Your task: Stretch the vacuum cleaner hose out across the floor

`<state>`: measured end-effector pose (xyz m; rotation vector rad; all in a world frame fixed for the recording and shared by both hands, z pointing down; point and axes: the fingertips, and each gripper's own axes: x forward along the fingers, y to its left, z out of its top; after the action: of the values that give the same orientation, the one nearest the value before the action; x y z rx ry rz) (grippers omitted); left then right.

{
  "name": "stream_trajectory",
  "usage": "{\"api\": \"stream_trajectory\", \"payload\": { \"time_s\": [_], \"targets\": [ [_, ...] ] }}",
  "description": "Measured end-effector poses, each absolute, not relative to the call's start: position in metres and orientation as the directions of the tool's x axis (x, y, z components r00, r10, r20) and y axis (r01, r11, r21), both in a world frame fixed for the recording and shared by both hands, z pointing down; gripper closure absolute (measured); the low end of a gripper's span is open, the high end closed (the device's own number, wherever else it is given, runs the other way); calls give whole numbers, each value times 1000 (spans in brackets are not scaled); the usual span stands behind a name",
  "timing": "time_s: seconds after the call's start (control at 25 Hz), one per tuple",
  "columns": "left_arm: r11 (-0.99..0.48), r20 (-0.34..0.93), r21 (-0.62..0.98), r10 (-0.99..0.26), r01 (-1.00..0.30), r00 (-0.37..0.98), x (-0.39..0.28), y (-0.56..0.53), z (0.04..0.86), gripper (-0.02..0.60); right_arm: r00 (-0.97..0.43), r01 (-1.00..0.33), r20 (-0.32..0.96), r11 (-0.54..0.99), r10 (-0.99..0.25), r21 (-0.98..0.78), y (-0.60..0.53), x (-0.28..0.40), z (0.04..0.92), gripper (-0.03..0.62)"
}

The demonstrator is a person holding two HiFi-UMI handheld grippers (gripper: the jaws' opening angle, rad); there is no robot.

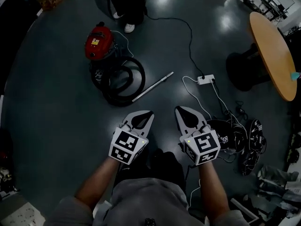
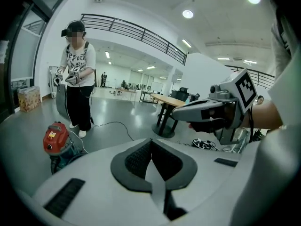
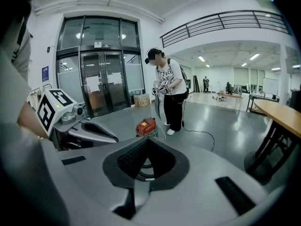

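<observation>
Head view, nearest first: both forearms reach forward from the person's body and angle downward, held side by side a little apart. The left tool (image 1: 146,115) and right tool (image 1: 182,112) point toward the floor ahead. Both tools have their jaws fully together and grip nothing, as each gripper view confirms; the bit of black hose glimpsed past the right tool's jaws lies on the floor beyond, not in them.

Farther out, the vacuum cleaner hose (image 1: 139,79) lies in a tight coil on the grey floor (image 1: 56,107), with its metal wand (image 1: 153,86) angled out to the right. The red vacuum cleaner (image 1: 98,42) stands just behind the coil. Judging by this, the stretching has not begun: the hose is well clear of both tools, and reaching, gripping an end and pulling it out all remain. Beyond the vacuum stands another person (image 1: 127,4).
</observation>
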<state>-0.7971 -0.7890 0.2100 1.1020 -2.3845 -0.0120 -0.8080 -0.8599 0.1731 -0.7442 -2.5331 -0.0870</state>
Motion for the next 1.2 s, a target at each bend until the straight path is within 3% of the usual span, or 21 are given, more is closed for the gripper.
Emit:
{"api": "stream_trajectory", "payload": {
  "time_s": [0.32, 0.76, 0.92, 1.2],
  "targets": [
    [711, 547, 230, -659, -664, -517, -856, -802, 346, 574, -623, 619, 568, 783, 538, -63, -876, -859, 308, 588],
    [838, 659, 223, -506, -498, -557, -903, -765, 601, 574, -397, 782, 721, 621, 568, -59, -849, -930, 616, 588],
    [838, 704, 207, -486, -504, -518, -910, -741, 683, 574, -269, 870, 757, 488, 595, -74, -808, -945, 716, 588],
    [854, 742, 207, -455, -478, -492, -925, -695, 803, 574, 28, 991, 808, 92, 588, -102, -735, -947, 860, 586]
  ]
}}
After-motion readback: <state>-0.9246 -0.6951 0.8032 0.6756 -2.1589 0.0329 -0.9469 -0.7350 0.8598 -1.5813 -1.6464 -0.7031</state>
